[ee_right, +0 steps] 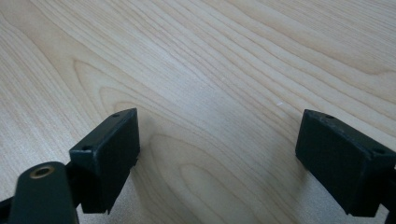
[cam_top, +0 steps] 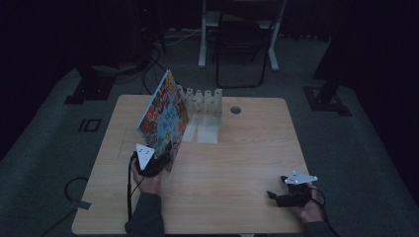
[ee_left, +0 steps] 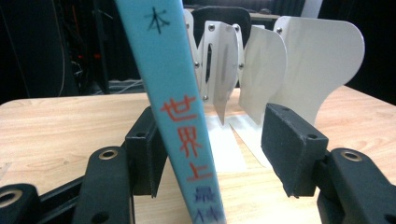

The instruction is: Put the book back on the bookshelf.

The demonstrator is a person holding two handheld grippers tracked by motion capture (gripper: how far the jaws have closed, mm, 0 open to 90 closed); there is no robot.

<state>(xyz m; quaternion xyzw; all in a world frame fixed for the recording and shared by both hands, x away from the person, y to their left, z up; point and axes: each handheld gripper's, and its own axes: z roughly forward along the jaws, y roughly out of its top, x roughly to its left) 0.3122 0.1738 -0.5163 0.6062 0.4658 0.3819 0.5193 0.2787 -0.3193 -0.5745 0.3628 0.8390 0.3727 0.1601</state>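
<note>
A thin picture book (cam_top: 163, 116) with a colourful cover stands tilted on its lower edge on the wooden table (cam_top: 237, 163). My left gripper (cam_top: 165, 153) is at its near lower corner. In the left gripper view the light-blue spine (ee_left: 180, 116) with red characters rises between the jaws of my left gripper (ee_left: 212, 119). The left jaw touches the spine, and a wide gap separates the right jaw from it. Just behind stands a white metal book rack (ee_left: 322, 60) with several dividers. My right gripper (cam_top: 274, 193) rests open near the table's front right, nothing between its jaws (ee_right: 219, 126).
The white rack (cam_top: 205, 101) sits at the table's back middle, with a round cable hole (cam_top: 235, 109) to its right. A dark chair (cam_top: 242, 44) and stand legs are on the floor beyond the table. Cables trail at the left.
</note>
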